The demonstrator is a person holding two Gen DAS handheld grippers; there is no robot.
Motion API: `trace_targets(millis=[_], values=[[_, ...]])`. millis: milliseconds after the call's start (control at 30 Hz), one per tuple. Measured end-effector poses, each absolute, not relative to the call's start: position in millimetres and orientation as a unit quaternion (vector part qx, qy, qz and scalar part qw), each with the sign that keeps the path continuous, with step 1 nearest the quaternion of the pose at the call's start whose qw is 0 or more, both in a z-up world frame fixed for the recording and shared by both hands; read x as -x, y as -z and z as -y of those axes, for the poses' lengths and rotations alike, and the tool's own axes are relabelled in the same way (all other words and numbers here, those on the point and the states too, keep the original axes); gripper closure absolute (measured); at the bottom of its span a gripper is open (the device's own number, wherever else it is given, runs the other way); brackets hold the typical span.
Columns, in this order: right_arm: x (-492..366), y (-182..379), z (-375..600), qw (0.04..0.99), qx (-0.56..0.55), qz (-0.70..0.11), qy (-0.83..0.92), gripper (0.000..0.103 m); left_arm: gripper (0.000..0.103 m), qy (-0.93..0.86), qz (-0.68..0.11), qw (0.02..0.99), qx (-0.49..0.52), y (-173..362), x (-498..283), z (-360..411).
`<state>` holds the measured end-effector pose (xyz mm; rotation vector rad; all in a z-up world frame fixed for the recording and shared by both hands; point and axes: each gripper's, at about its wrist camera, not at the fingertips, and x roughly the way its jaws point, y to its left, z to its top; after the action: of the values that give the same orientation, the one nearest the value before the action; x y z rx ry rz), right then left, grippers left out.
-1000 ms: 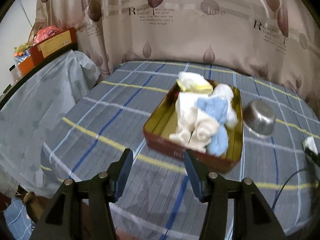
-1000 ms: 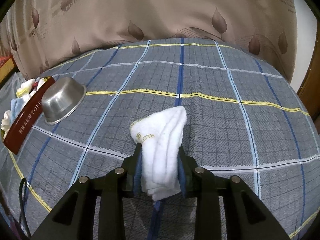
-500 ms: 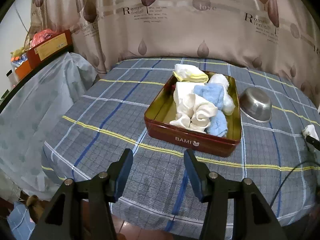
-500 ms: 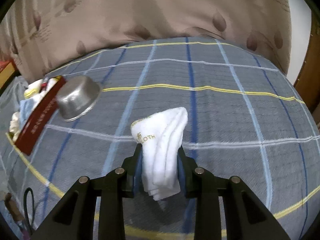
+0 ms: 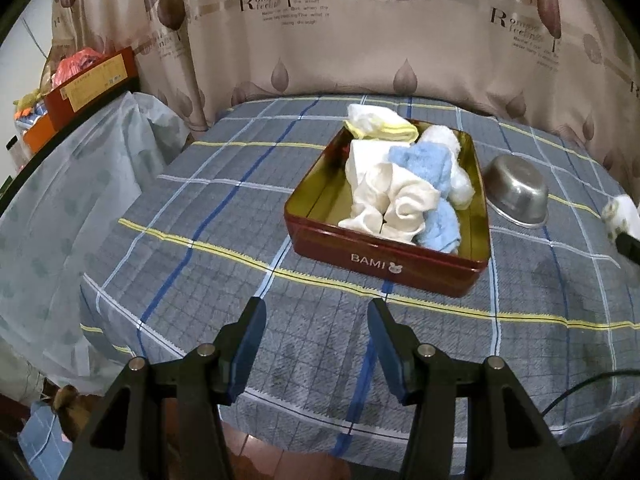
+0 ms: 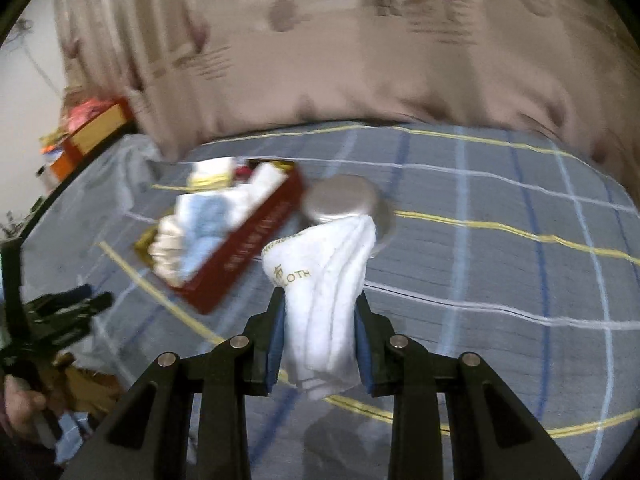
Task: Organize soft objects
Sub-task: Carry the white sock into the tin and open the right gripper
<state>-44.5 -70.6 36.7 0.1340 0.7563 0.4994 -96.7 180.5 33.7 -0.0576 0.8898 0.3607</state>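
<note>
A red tin box (image 5: pixel 384 262) marked BAMI stands on the plaid table and holds several soft cloths: white, cream, blue (image 5: pixel 424 164) and a yellow-edged one (image 5: pixel 380 126) draped over its far rim. My left gripper (image 5: pixel 316 316) is open and empty, held above the table's front edge, short of the box. My right gripper (image 6: pixel 320 312) is shut on a folded white towel (image 6: pixel 324 280), lifted off the table, right of the box (image 6: pixel 244 248). The towel also shows at the right edge of the left wrist view (image 5: pixel 620 214).
A steel bowl (image 5: pixel 518 192) sits just right of the box. A patterned curtain (image 5: pixel 360 32) hangs behind the table. A covered shelf with red boxes (image 5: pixel 92 84) stands to the left. A black cable (image 5: pixel 580 392) lies at the front right.
My right gripper has swung left with the white towel, bringing the box and bowl into view. My left gripper has drawn back from the box toward the table's front edge.
</note>
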Motion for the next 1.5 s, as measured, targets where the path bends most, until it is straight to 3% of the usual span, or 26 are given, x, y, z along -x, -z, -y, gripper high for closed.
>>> trace_targets(millis=[600, 1500], values=[[28, -58, -39, 0.866, -0.023, -0.376, -0.329, 0.074, 0.049, -0.198, -0.476, 0.856, 0.048, -16, 89, -201], [-28, -37, -185, 0.839, 0.051, -0.414, -0.35, 0.073, 0.049, -0.241, -0.454, 0.853, 0.088, -24, 98, -233]])
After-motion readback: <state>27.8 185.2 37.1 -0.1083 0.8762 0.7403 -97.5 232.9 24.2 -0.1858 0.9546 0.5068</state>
